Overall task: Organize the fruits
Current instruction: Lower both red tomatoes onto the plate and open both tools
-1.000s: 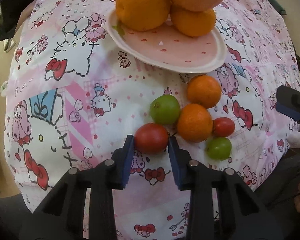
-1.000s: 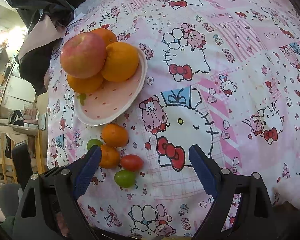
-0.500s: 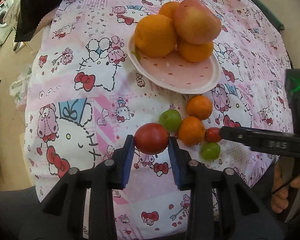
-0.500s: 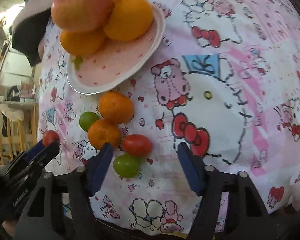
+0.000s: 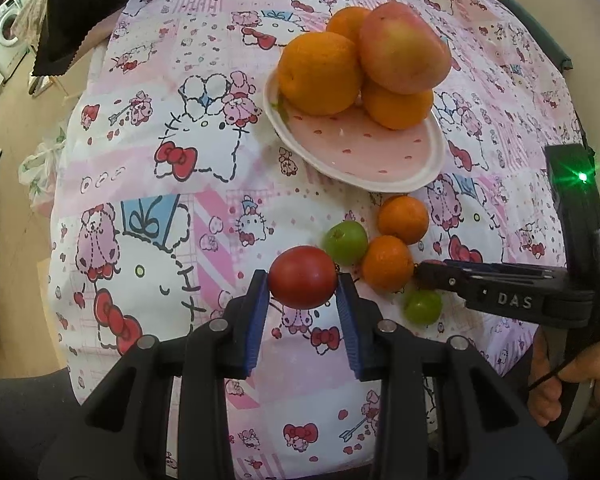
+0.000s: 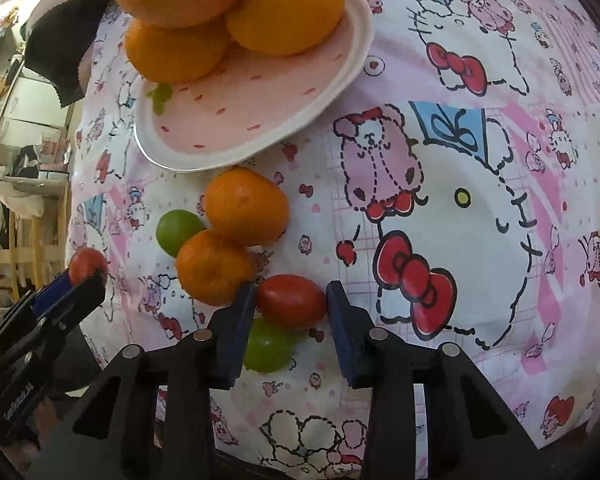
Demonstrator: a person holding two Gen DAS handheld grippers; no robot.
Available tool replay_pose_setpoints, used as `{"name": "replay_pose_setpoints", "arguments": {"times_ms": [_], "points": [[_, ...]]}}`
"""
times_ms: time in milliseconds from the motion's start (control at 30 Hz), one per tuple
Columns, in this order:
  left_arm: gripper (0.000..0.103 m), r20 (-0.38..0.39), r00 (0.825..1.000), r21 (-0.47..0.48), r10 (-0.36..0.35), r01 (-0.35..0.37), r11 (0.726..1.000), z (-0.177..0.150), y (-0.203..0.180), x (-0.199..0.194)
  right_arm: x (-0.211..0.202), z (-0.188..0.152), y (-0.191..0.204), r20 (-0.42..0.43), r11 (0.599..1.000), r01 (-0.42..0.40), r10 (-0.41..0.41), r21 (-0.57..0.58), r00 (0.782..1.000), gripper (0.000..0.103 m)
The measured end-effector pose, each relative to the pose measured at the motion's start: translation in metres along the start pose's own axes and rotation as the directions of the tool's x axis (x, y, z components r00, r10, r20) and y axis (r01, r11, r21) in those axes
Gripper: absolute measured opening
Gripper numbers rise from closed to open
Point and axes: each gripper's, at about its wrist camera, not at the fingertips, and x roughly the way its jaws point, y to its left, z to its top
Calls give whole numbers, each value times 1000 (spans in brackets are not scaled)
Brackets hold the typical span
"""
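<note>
Already the left gripper [image 5: 303,300] is clenched on a round red fruit [image 5: 303,277], lifted clear of the patterned cloth [image 5: 148,184] over the table; the right gripper [image 6: 291,312] is closing its jaws around an oval red fruit [image 6: 291,301], which lies between the pads on the cloth, the near-side pad seeming to touch it and the far one only just beside it. The risk sits in the crowding: a small orange [image 6: 214,268] touches the left jaw's outer side, and a green fruit [image 6: 269,346] lies half under the red one; a squeeze off centre could nudge either away or let the smooth red fruit squirt out sideways. The pink plate [image 5: 380,168] holds three large oranges under an apple [image 5: 404,54]; that stack looks unsteady, so anything dropped against it might topple the apple.
</note>
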Motion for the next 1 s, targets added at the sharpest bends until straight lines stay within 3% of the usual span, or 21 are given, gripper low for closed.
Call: {"name": "replay_pose_setpoints", "arguments": {"times_ms": [167,333,400,667,1000], "points": [[30,20,1000,-25,-2,3,1000,2,6,-3,-26,-2,-14,77,999,-16,12,50,997,39],[30,34,998,-36,-51,53,998,16,4,-9,-73,5,-11,257,997,-68,57,36,965,39],[30,59,997,-28,-52,54,998,29,-1,-13,-81,16,-4,282,997,-83,78,6,956,39],[30,126,992,90,-11,0,996,76,-23,-3,-77,61,9,288,995,-64,83,-72,954,39],[30,65,997,93,-52,46,995,101,-23,50,-36,86,7,202,996,-74,84,-55,976,39]]}}
